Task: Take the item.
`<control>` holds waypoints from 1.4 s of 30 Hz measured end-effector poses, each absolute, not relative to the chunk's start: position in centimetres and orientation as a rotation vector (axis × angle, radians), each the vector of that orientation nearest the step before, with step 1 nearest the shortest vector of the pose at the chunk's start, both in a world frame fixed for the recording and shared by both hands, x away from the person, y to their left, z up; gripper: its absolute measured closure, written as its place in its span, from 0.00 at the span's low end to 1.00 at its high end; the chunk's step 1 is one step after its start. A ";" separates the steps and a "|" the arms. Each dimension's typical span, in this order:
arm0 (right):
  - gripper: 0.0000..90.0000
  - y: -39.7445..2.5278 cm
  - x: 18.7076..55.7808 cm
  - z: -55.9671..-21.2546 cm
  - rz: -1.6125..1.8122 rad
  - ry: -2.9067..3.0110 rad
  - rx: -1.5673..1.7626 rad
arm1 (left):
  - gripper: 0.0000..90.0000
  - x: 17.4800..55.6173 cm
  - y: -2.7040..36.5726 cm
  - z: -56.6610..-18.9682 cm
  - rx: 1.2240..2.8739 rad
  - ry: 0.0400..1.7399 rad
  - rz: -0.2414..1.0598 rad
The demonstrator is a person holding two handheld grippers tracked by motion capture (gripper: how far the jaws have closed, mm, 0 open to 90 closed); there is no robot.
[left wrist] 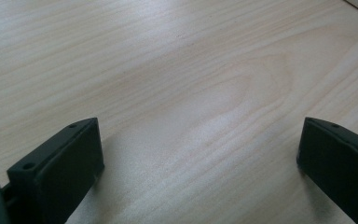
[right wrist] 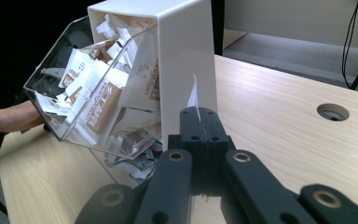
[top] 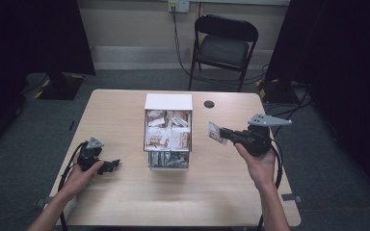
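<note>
You worked at a pale wooden table [top: 125, 192] with a round cable hole [top: 209, 104] near its far edge. Behind the table, a black folding chair [top: 224, 48] stood on grey carpet [top: 125, 79], facing you. Behind the chair ran a cream wall [top: 135, 24] with a wall socket [top: 178, 5], and a cable [top: 177, 43] dropped from it to the floor beside the chair. Dark curtains [top: 29, 33] hung to the left and right of the table, their stand bases marked with yellow-and-black tape [top: 265, 86]. Light fell evenly on the tabletop, while the room's edges stayed dim.
</note>
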State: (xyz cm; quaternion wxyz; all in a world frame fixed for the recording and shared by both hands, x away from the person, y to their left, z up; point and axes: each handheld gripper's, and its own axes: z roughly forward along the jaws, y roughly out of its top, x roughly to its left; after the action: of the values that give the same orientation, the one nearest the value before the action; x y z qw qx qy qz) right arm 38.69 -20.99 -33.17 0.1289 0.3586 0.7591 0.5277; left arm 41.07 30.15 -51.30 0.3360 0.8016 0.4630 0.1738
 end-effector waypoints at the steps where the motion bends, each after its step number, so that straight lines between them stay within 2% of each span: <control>1: 1.00 -21.0 38.7 -33.2 1.533 2.208 1.043 | 0.00 41.1 30.1 -51.3 2.090 1.207 0.453; 23: 1.00 -21.1 39.8 -35.4 1.486 2.232 1.100 | 0.00 41.1 30.1 -51.3 2.090 1.208 0.453; 42: 1.00 -20.7 41.4 -38.8 1.416 2.290 1.164 | 0.00 41.1 30.1 -51.3 2.090 1.207 0.453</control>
State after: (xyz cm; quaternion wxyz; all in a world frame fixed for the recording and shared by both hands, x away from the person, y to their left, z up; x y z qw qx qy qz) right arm 41.41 -20.73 -38.83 0.1039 0.3948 0.7765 0.4800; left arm 41.07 30.15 -51.31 0.3362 0.8015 0.4630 0.1738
